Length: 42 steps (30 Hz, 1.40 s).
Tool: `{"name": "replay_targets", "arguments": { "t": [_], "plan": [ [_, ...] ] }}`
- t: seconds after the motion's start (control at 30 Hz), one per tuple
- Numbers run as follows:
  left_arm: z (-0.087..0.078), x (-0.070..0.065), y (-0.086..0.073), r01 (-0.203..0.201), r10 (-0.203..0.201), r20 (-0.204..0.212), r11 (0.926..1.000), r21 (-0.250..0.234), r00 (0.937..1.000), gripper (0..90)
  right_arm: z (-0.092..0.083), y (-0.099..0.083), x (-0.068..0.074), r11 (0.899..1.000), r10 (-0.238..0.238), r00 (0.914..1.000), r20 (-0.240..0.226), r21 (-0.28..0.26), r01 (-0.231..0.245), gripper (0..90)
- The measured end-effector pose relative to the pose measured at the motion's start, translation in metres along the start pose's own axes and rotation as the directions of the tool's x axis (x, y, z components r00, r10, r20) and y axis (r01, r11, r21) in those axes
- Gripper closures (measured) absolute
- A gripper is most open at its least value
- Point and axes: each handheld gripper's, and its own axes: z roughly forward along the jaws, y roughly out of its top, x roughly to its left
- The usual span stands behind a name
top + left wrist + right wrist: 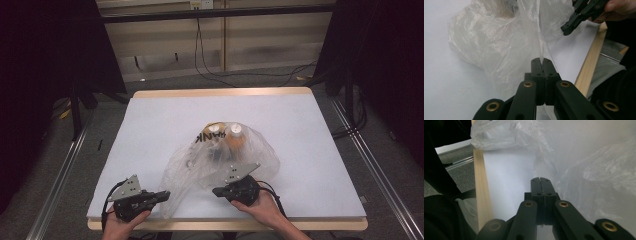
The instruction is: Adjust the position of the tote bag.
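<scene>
- A clear plastic bag [220, 160] lies on the white table [165, 120], near the edge closest to the person, its open end spread toward the two grippers
- Inside the bag, toward its far end, stand two bottles with white caps [225, 131]; one looks orange, the other is dark with white lettering that the folds cut off, so the word cannot be read
- Other things lower in the bag are blurred by the creased film and cannot be made out
- The left gripper [162, 195] sits at the bag's near left corner; in the left gripper view [541, 60] its jaws are pressed together with a thin sheet of the bag's film rising from between the tips, so it is pinching the bag's edge
- The right gripper [216, 191] rests at the bag's near edge, partly under the film; in the right gripper view [540, 179] the jaws are fully closed, and a fold of the bag [544, 167] meets the tips, but whether film is caught between them is hard to tell
- The left gripper view also shows the right gripper [569, 27] farther off, held by a hand [619, 8] cut off at the frame's top corner
- The table's wooden rim [480, 195] runs beside the jaws in the right gripper view; dark clothing hides the lower left corner there
</scene>
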Motion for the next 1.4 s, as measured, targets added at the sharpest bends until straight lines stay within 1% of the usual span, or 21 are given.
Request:
{"name": "replay_targets", "arguments": {
  "t": [0.03, 0.1, 0.17, 0.27, 0.37, 0.43, 0.6, 0.63, 0.67, 0.8, 0.83, 0.87, 0.93, 1.0, 1.03, 1.13, 1.2, 1.27, 1.33, 1.37, 1.4],
  "plan": [
    [-0.002, 0.002, 0.0, -0.006, 0.006, 0.01, 1.0, -0.001, 0.9999, 89.8, -0.002, 0.001, 0.0, 1.0, -0.002, 1.0, -0.002, -0.005, 0.002, 90.0],
    [-0.002, 0.003, 0.0, 0.041, -0.04, 0.026, 0.9992, -0.006, 0.9989, 89.7, -0.005, 0.002, 0.001, 1.0, -0.007, 1.0, 0.006, -0.02, 0.008, 90.0],
    [-0.004, 0.003, 0.001, 0.043, -0.041, 0.053, 0.9988, -0.025, 0.9977, 89.7, -0.01, 0.003, 0.001, 0.999, -0.01, 0.9999, -0.001, -0.044, 0.01, 90.0],
    [-0.006, 0.001, 0.003, 0.044, -0.041, 0.059, 0.9978, -0.05, 0.9974, 89.8, -0.017, 0.006, 0.002, 0.997, -0.01, 1.0, 0.001, -0.071, 0.01, 90.0],
    [-0.007, 0.001, 0.006, 0.037, -0.034, 0.059, 0.9979, -0.053, 0.9977, 90.0, -0.025, 0.008, 0.001, 0.995, -0.006, 1.0, 0.003, -0.098, 0.006, 90.0],
    [-0.007, 0.0, 0.008, 0.049, -0.045, 0.068, 0.9965, -0.068, 0.9967, 90.0, -0.03, 0.01, 0.001, 0.993, 0.002, 1.0, 0.004, -0.115, -0.002, 90.0],
    [-0.011, 0.0, 0.015, 0.052, -0.047, 0.053, 0.994, -0.096, 0.9975, 90.0, -0.04, 0.014, 0.001, 0.989, 0.007, 1.0, 0.0, -0.147, -0.006, 90.0],
    [-0.012, 0.001, 0.016, 0.043, -0.038, 0.056, 0.9939, -0.101, 0.9977, 90.0, -0.042, 0.015, 0.001, 0.989, 0.005, 1.0, 0.003, -0.15, -0.005, 90.0],
    [-0.013, 0.001, 0.017, 0.055, -0.048, 0.057, 0.9919, -0.114, 0.9972, 90.0, -0.044, 0.015, 0.001, 0.988, 0.006, 1.0, 0.006, -0.155, -0.006, 90.0],
    [-0.018, 0.002, 0.022, 0.034, -0.028, 0.051, 0.9911, -0.129, 0.9983, 90.0, -0.053, 0.018, 0.0, 0.983, 0.014, 0.9999, 0.01, -0.182, -0.012, 90.0],
    [-0.02, 0.002, 0.025, 0.011, -0.007, 0.033, 0.9913, -0.131, 0.9994, 90.0, -0.059, 0.021, -0.001, 0.978, 0.014, 0.9998, 0.013, -0.206, -0.011, 90.0],
    [-0.02, 0.002, 0.027, -0.001, 0.005, 0.033, 0.9908, -0.135, 0.9994, 90.0, -0.062, 0.023, -0.001, 0.977, 0.009, 0.9998, 0.02, -0.212, -0.004, 90.0],
    [-0.021, 0.003, 0.03, 0.014, -0.009, 0.034, 0.989, -0.147, 0.9994, 90.0, -0.067, 0.025, -0.001, 0.974, 0.009, 0.9997, 0.024, -0.227, -0.003, 90.0],
    [-0.022, 0.004, 0.035, 0.011, -0.007, 0.028, 0.9881, -0.153, 0.9996, 90.0, -0.073, 0.028, -0.002, 0.969, 0.011, 0.9996, 0.027, -0.246, -0.004, 90.0],
    [-0.023, 0.004, 0.038, 0.005, -0.002, 0.021, 0.9885, -0.151, 0.9998, 90.0, -0.074, 0.029, -0.002, 0.968, 0.01, 0.9996, 0.026, -0.249, -0.003, 90.0],
    [-0.024, 0.004, 0.043, 0.022, -0.02, 0.013, 0.9864, -0.163, 0.9997, 90.0, -0.076, 0.029, -0.003, 0.968, 0.012, 0.9994, 0.032, -0.252, -0.004, 90.0],
    [-0.025, 0.008, 0.051, 0.004, 0.0, 0.02, 0.9838, -0.179, 0.9998, 90.0, -0.078, 0.031, -0.005, 0.965, 0.014, 0.9992, 0.038, -0.261, -0.004, 90.0],
    [-0.026, 0.009, 0.058, -0.004, 0.006, 0.012, 0.9832, -0.182, 0.9999, 90.0, -0.082, 0.034, -0.005, 0.962, 0.012, 0.999, 0.044, -0.273, 0.0, 90.0],
    [-0.027, 0.011, 0.065, -0.009, 0.013, 0.015, 0.9799, -0.199, 0.9998, 90.0, -0.088, 0.038, -0.005, 0.957, 0.008, 0.9986, 0.052, -0.29, 0.007, 90.0],
    [-0.027, 0.011, 0.068, -0.014, 0.015, 0.005, 0.9806, -0.196, 0.9999, 90.0, -0.09, 0.04, -0.005, 0.954, 0.005, 0.9983, 0.059, -0.299, 0.013, 90.0],
    [-0.027, 0.012, 0.072, -0.008, 0.011, 0.014, 0.9779, -0.209, 0.9999, 90.0, -0.094, 0.042, -0.005, 0.951, 0.004, 0.998, 0.064, -0.307, 0.016, 90.0]
  ]
}}
